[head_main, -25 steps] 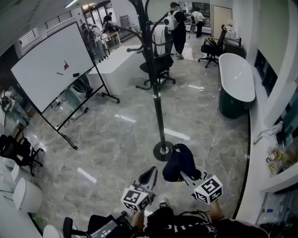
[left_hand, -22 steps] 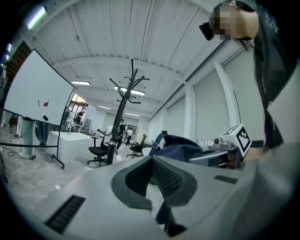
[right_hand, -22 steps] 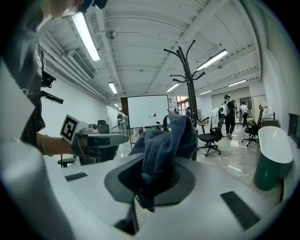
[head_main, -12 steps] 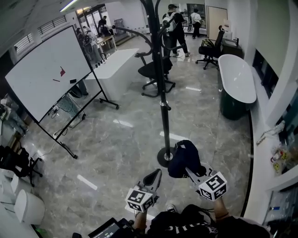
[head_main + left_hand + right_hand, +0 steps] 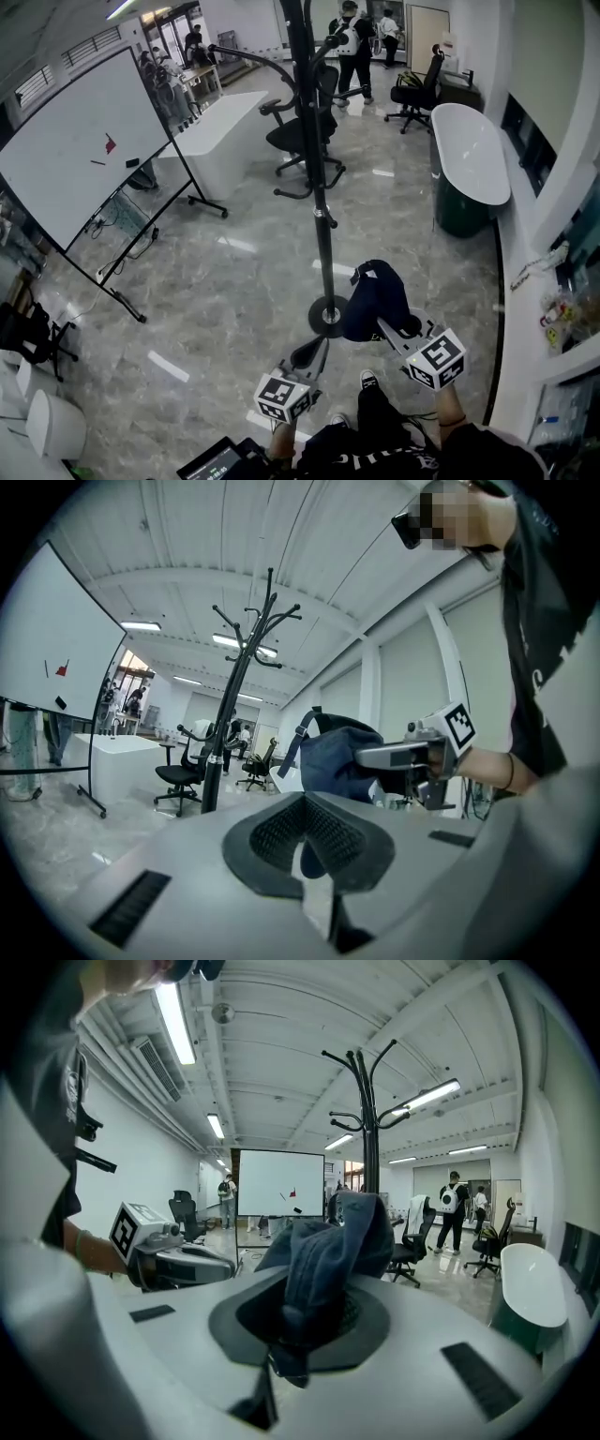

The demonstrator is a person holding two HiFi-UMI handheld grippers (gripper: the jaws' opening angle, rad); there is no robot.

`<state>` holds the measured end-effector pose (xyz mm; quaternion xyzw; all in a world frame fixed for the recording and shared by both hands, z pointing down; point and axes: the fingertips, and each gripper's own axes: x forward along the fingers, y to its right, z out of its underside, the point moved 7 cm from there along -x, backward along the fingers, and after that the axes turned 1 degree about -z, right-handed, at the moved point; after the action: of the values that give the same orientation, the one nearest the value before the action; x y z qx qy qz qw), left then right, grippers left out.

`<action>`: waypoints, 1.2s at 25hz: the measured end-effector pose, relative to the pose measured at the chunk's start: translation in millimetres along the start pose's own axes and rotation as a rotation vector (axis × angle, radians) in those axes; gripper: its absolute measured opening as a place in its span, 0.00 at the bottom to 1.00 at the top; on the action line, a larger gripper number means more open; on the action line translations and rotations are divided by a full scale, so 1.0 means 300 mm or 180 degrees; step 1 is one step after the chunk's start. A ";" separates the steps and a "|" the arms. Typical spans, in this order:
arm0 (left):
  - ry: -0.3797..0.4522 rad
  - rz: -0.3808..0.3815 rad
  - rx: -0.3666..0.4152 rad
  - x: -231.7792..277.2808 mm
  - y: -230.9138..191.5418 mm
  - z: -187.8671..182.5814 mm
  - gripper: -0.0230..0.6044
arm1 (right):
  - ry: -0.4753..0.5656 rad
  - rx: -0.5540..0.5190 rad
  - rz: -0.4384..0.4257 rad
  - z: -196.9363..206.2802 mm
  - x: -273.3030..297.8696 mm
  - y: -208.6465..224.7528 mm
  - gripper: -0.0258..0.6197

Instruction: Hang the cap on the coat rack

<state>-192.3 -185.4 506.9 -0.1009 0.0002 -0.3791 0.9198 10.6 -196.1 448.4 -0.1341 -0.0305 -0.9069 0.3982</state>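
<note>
The right gripper (image 5: 384, 328) is clamping its jaws on the dark blue cap (image 5: 373, 300), gripping a fold of the fabric. The cap is drooping over them just to the right of the coat rack (image 5: 319, 206), beside its round base in the head view, and is not yet hanging on any hook. The left gripper (image 5: 307, 354) is hovering on the person's side of the rack's base, jaws drawn together with nothing between them.

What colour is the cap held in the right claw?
Dark blue; the cap shows best in the right gripper view.
</note>
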 end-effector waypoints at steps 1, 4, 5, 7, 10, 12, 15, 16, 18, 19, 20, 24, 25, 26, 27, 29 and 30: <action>0.0026 -0.0013 0.0017 0.023 -0.014 -0.007 0.03 | 0.0031 -0.0031 -0.0001 -0.020 0.010 0.030 0.10; 0.0062 -0.0030 0.0018 0.101 -0.049 -0.035 0.03 | 0.0141 -0.0115 -0.0023 -0.085 0.038 0.128 0.10; 0.0067 -0.0029 0.0009 0.131 -0.057 -0.046 0.03 | 0.0178 -0.0150 -0.0033 -0.108 0.047 0.164 0.10; 0.0090 -0.0052 0.0011 0.194 -0.078 -0.065 0.03 | 0.0248 -0.0237 -0.0056 -0.153 0.064 0.239 0.10; 0.0131 -0.0113 0.0001 0.289 -0.106 -0.097 0.03 | 0.0350 -0.0372 -0.0094 -0.219 0.090 0.346 0.10; 0.0153 -0.0128 0.0011 0.350 -0.122 -0.101 0.03 | 0.0407 -0.0469 -0.0127 -0.261 0.101 0.416 0.10; 0.0143 -0.0145 0.0017 0.426 -0.138 -0.105 0.03 | 0.0483 -0.0609 -0.0174 -0.322 0.118 0.511 0.10; 0.0137 -0.0155 0.0015 0.446 -0.147 -0.110 0.03 | 0.0518 -0.0657 -0.0192 -0.349 0.125 0.538 0.10; 0.0128 -0.0174 0.0017 0.482 -0.167 -0.122 0.03 | 0.0596 -0.0760 -0.0233 -0.407 0.143 0.590 0.10; 0.0124 -0.0183 0.0019 0.500 -0.176 -0.127 0.03 | 0.0635 -0.0806 -0.0252 -0.434 0.151 0.618 0.10; 0.0121 -0.0192 0.0018 0.516 -0.182 -0.131 0.03 | 0.0676 -0.0853 -0.0271 -0.461 0.159 0.645 0.10; 0.0117 -0.0259 0.0017 0.569 -0.206 -0.135 0.03 | 0.0888 -0.0968 -0.0317 -0.562 0.179 0.755 0.10; 0.0111 -0.0274 0.0021 0.581 -0.211 -0.137 0.03 | 0.0940 -0.1002 -0.0322 -0.590 0.184 0.780 0.10; 0.0098 -0.0283 0.0020 0.593 -0.216 -0.141 0.03 | 0.0985 -0.1036 -0.0326 -0.618 0.190 0.804 0.10; 0.0089 -0.0291 0.0019 0.604 -0.221 -0.146 0.03 | 0.1024 -0.1072 -0.0330 -0.644 0.198 0.826 0.10; 0.0098 -0.0318 0.0020 0.624 -0.237 -0.150 0.03 | 0.1089 -0.1143 -0.0360 -0.692 0.216 0.863 0.10; 0.0103 -0.0329 0.0018 0.633 -0.245 -0.152 0.03 | 0.1115 -0.1167 -0.0384 -0.713 0.227 0.881 0.10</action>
<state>-111.7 -377.3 490.3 -0.0920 0.0088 -0.4278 0.8992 112.8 -459.3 247.3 -0.0429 0.1958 -0.9288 0.3117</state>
